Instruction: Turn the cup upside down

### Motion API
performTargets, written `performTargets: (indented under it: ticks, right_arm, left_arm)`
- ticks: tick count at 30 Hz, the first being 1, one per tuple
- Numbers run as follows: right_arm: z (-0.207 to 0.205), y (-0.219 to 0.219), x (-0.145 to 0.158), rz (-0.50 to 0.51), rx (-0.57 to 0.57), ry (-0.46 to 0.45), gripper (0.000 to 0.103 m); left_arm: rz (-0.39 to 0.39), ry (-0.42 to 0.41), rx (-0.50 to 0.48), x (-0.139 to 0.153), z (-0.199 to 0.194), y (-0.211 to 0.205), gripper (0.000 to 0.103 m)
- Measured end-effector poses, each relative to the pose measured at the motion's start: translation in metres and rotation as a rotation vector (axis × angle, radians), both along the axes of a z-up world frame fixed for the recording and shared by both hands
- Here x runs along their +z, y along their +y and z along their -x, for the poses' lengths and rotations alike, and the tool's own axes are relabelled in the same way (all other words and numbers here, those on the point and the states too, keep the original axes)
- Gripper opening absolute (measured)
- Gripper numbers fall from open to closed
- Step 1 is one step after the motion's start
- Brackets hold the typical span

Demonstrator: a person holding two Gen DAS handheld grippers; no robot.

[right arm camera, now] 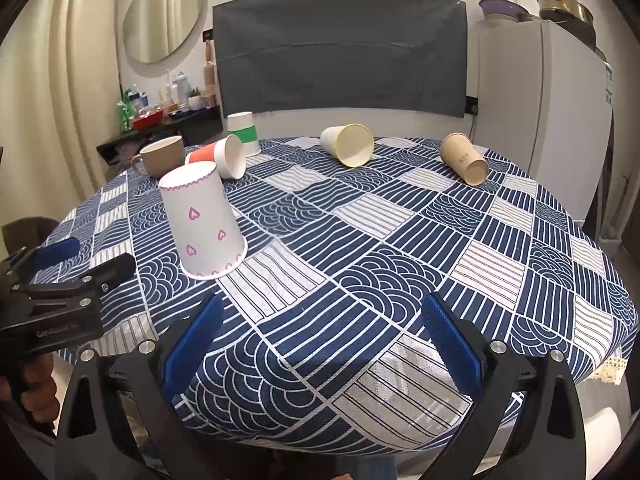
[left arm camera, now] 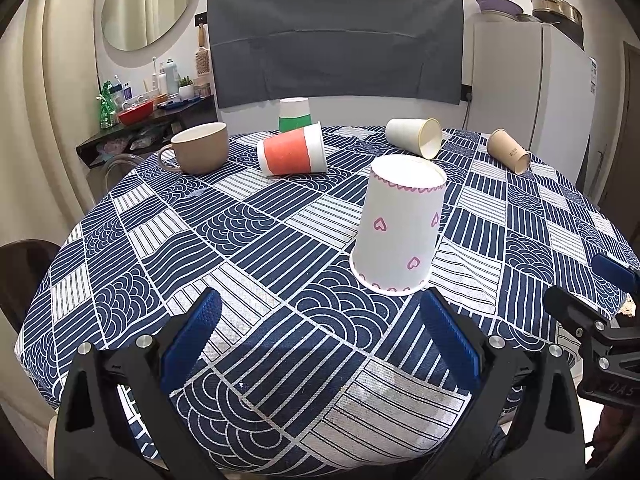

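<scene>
Blue fingers (left arm camera: 192, 340) of the left gripper (left arm camera: 320, 340) spread wide, gripping nothing; same for the right gripper (right arm camera: 320, 340). Just ahead of the left one, white heart-print cup (left arm camera: 398, 226) sitting mouth-down on the patterned tablecloth (left arm camera: 248, 248). Farther back: orange cup (left arm camera: 292, 154), cream cup (left arm camera: 416, 136), brown paper cup (left arm camera: 510, 150) tipped over, plus an upright mug (left arm camera: 198, 148).

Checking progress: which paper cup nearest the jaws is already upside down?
The white cup with pink hearts, standing rim-down on the tablecloth. The orange cup, cream cup and brown cup lie sideways.
</scene>
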State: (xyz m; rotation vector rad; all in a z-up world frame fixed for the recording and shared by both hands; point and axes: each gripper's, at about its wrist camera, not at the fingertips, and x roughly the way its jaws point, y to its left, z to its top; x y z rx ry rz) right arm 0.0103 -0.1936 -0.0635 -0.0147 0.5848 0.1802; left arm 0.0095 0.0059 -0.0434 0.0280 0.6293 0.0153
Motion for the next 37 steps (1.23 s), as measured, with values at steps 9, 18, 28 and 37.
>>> performTargets:
  ticks: [9,18,28,37]
  right_arm:
    - [-0.0022,-0.0017,-0.0023,-0.008,-0.001,0.012,0.095]
    - [-0.0043,-0.0015,-0.0018,-0.001,-0.004,0.009,0.095]
    - [-0.0038,-0.0025,-0.0017,-0.008,-0.005,0.01,0.095]
    - [-0.0027,-0.0029,-0.0018,-0.01,-0.005,0.013,0.095]
  left_arm:
    - [-0.011,0.004,-0.001,-0.0003,-0.0005,-0.002,0.097]
    - [-0.005,0.007,0.001,-0.0003,-0.0021,-0.0017,0.097]
    - [-0.003,0.009,-0.004,-0.0005,-0.0016,-0.0019,0.097]
    - [0.004,0.007,-0.013,0.0003,0.0003,-0.0011,0.097]
